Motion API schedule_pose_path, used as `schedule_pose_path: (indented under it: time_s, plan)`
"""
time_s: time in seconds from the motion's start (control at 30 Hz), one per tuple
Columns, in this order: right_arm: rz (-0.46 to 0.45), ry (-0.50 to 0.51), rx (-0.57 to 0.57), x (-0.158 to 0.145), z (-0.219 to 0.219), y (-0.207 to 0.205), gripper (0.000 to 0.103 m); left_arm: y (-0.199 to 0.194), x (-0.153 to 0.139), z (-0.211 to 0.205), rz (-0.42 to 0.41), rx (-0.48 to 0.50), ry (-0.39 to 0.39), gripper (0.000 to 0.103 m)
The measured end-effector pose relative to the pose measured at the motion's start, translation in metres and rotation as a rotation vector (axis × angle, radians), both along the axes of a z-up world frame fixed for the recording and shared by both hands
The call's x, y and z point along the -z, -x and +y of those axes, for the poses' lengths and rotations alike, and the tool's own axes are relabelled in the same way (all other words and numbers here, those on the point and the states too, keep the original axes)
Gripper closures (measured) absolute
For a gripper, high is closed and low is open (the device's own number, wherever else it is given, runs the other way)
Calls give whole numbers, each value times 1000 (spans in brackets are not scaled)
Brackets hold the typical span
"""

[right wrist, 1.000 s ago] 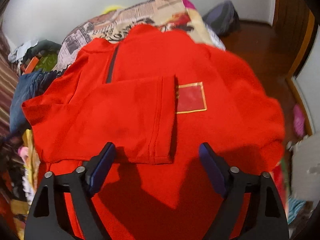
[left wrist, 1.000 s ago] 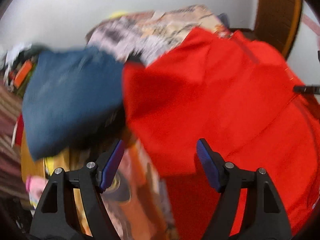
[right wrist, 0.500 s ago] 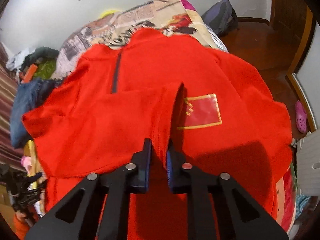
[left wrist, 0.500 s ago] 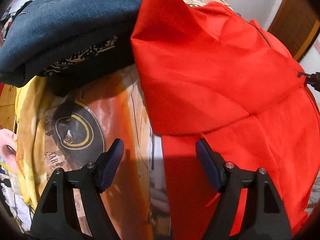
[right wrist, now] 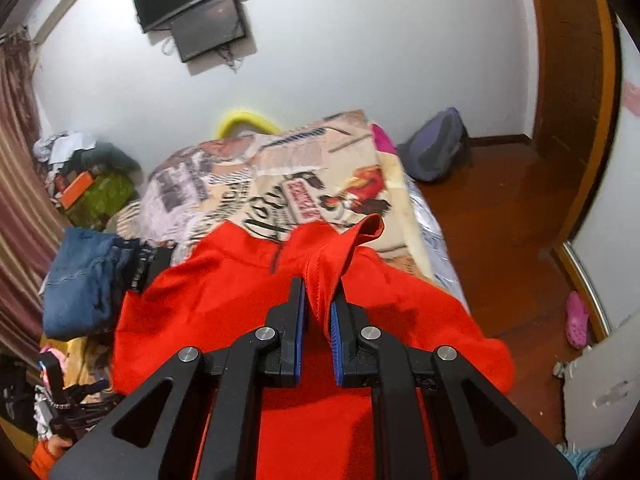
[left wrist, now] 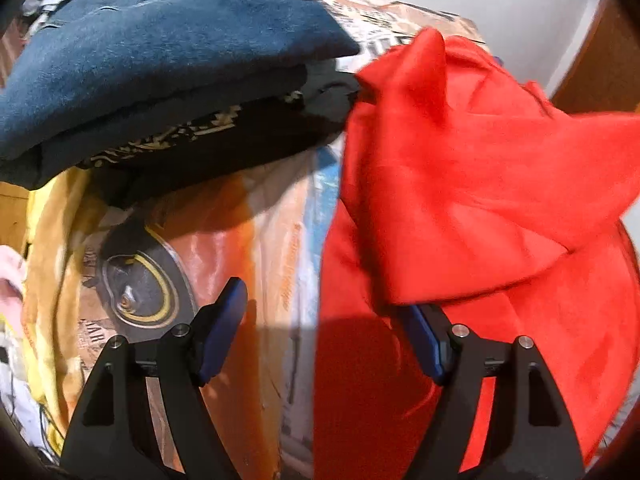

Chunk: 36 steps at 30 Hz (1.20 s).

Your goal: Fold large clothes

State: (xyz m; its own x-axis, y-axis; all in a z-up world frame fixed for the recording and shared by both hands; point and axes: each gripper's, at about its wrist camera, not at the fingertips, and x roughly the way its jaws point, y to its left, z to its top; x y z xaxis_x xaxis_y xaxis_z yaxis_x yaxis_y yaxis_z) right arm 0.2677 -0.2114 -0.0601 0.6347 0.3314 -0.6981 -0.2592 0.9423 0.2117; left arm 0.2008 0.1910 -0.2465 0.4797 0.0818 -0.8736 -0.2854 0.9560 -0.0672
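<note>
Right wrist: red garment (right wrist: 248, 312) sleeve pinched between right gripper (right wrist: 319, 304) pads.

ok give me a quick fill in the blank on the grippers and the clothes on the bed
1. The right gripper is shut on a fold of the ____ garment.
2. The left gripper has its jaws ____, pressing on nothing.
3. The folded jeans lie on top of a ____ garment.
4. On the wall above the bed hang two dark ____.

Missing words: red; open; black; screens

A white wall (right wrist: 360, 60) with two dark screens (right wrist: 196, 12), a wooden floor (right wrist: 500, 220), a printed bedspread (right wrist: 280, 184).
</note>
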Motion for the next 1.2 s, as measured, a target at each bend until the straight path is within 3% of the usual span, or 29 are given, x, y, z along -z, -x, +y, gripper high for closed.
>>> schedule_pose_path:
  time_s: [0.17,0.37,0.5,0.67,0.83,0.93,1.0,1.1,1.2]
  plan:
    - [138,43,70,51,-24,-4,93,3,4,18,-13,-126,-14,28]
    - [260,74,123,101,-50,1,93,14,15,68,-22,-317,-40,28]
    - [293,102,134,116,-58,7,92,26,27,101,6,-399,52,28]
    - [252,198,119,107,-48,14,88,41,19,99,-17,-316,74,28]
    - [251,288,101,101,-38,11,77,40,-7,50,-55,-106,8,28]
    - [208,319,96,93,-34,15,73,32,-11,21,-39,7,-25,21]
    - [184,324,97,87,-32,18,66,25,-8,3,-19,65,-34,20]
    - [143,310,92,77,-27,21,61,13,6,-8,24,91,-47,20]
    - [118,285,89,70,-23,22,56,1,9,-10,-7,67,-20,20]
